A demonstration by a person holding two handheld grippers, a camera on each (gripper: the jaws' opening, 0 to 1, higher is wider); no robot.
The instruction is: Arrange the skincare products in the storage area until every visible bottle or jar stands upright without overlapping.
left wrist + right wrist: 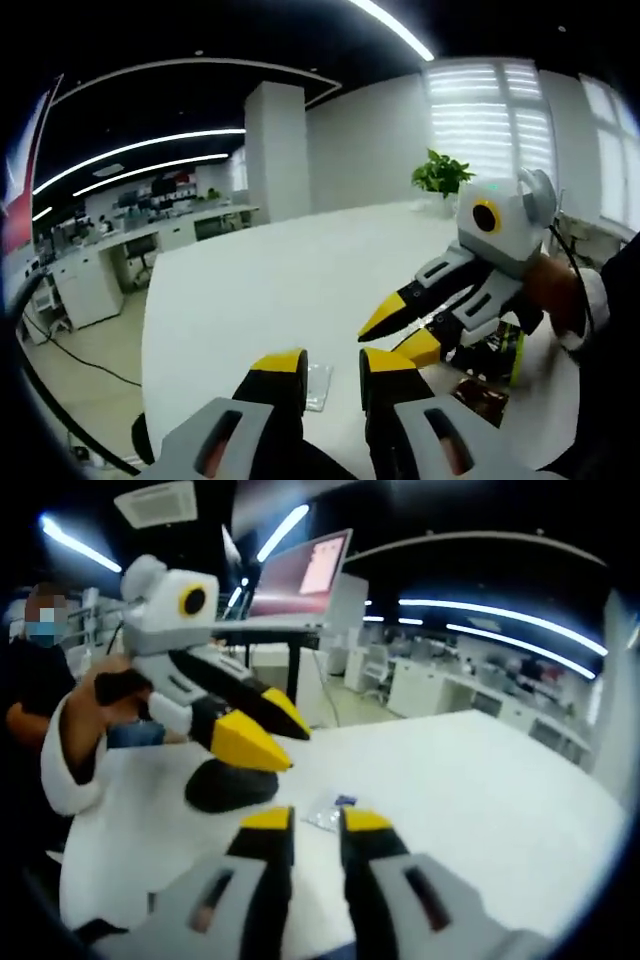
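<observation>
A small clear sachet [318,386] lies flat on the white table [260,290], just ahead of my left gripper [333,366], which is open with nothing between its yellow-tipped jaws. My right gripper [404,331] reaches in from the right, jaws apart and empty. Behind it lie a dark packet with a green edge [497,350] and a second dark packet [480,396]. In the right gripper view the same sachet [330,810], with a blue mark, rests just past my open right gripper [316,822]. My left gripper [268,732] hovers above a dark rounded object [230,785].
A potted plant [440,175] stands at the table's far edge near the blinds. A person with a white sleeve [70,760] is at the table's left side. A monitor [300,580] on a stand rises behind. Office benches [150,235] fill the background.
</observation>
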